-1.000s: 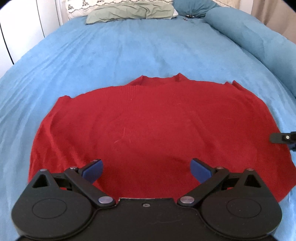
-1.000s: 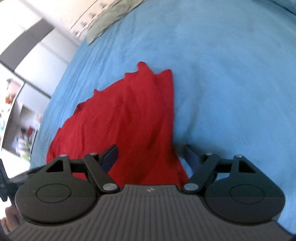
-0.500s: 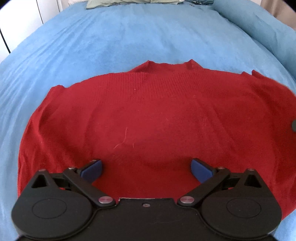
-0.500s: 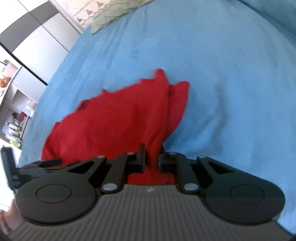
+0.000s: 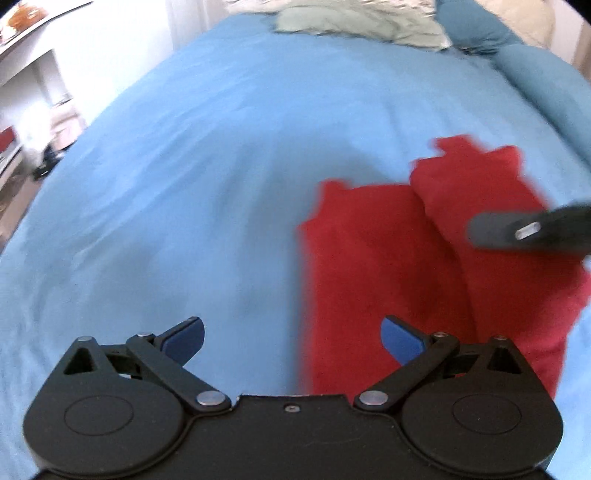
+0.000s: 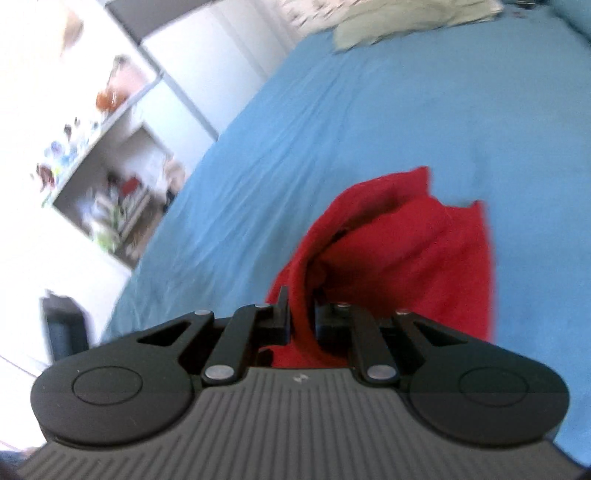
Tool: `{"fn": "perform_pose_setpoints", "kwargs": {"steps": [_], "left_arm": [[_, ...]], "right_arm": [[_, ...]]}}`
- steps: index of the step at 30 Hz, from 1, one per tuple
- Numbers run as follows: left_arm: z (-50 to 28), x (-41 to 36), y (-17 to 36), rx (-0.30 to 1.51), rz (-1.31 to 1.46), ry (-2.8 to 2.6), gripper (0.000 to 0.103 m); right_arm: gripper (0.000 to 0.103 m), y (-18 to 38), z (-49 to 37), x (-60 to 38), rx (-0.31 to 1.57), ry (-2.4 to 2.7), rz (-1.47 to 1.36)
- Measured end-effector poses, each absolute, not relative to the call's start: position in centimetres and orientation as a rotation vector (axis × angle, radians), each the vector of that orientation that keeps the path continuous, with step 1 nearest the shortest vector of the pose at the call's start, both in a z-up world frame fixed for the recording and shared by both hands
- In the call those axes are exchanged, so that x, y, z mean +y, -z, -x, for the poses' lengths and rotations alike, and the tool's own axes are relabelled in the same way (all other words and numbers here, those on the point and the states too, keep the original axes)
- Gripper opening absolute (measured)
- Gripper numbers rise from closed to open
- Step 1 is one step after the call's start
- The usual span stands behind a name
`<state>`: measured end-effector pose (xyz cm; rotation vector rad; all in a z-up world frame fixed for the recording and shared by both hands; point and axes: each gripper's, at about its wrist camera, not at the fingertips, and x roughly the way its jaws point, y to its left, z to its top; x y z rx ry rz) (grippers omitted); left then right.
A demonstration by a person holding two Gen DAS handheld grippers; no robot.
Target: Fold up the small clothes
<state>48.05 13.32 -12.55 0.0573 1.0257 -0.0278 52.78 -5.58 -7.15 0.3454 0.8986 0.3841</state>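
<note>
Sweater point(image 5: 388, 266): red knit, folded over itself on the blue bed point(image 5: 184, 166), ahead and right of the left gripper point(image 5: 291, 338).
Left gripper: blue pads spread wide, holding nothing.
Right gripper point(image 6: 301, 317): fingers pinched together on a raised fold of sweater point(image 6: 399, 258).
Pillows point(image 5: 354, 18): far ahead.

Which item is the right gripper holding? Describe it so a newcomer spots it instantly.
Start from the blue bedspread covering the bed. On its right half lies a red knit garment, one side doubled over, pinched by the right gripper. It is the only red thing on the bed.
</note>
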Motion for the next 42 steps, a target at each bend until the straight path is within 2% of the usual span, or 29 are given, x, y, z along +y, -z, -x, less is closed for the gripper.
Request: {"fn": "perform_pose_setpoints", "kwargs": {"steps": [5,8,10,11,14,16,20,23,25,30,32,33,38,42], "left_arm": [[-45.9,18.0,14.2,1.057,-0.022,0.005,0.103],[-45.1,18.6,14.2,1.053,-0.002,0.025,0.103],[-44.8,18.4,13.7,1.048,-0.006,0.041,0.103],[-44.8,18.1,13.4,1.043,-0.008,0.05,0.103],[-44.6,17.3,11.8,1.017,0.0,0.085,0.103],[-44.7,16.7,11.1,1.009,0.017,0.113,0.103],[-45.7,15.2,10.6,1.004,0.008,0.147,0.103],[-45.9,14.8,10.8,0.997,-0.002,0.143,0.103],[-45.7,14.9,10.9,0.994,-0.007,0.142,0.103],[-46.0,15.6,11.3,0.998,-0.028,0.077,0.103],[-46.2,16.7,11.2,1.004,-0.002,0.041,0.103],[-46.4,17.3,11.1,1.004,0.012,0.026,0.103],[-46.7,20.0,10.4,1.004,0.097,-0.031,0.103],[-46.5,21.1,10.5,1.004,0.101,-0.046,0.103]], "right_arm": [[0.027,15.1,-54.7,2.2,0.994,-0.308,-0.21],[0.041,15.6,-54.3,3.2,0.952,-0.311,-0.173],[0.073,14.1,-54.0,2.8,0.929,-0.343,-0.172],[0.077,12.9,-53.6,2.3,0.9,-0.351,-0.174],[0.085,8.9,-51.9,-0.1,0.809,-0.374,-0.205],[0.099,6.6,-50.4,-2.2,0.76,-0.336,-0.224],[0.099,6.7,-48.2,-5.6,0.765,-0.274,-0.253],[0.088,9.8,-46.8,-6.2,0.83,-0.283,-0.243],[0.072,11.6,-45.9,-6.6,0.847,-0.278,-0.218],[0.06,14.5,-46.6,-6.0,0.829,-0.249,-0.231],[0.043,14.9,-47.3,-5.2,0.818,-0.227,-0.189],[0.023,14.8,-47.3,-5.0,0.818,-0.242,-0.193],[0.023,13.1,-45.2,-0.9,0.769,-0.457,-0.113],[0.023,15.4,-43.6,4.0,0.827,-0.589,0.046]]}}
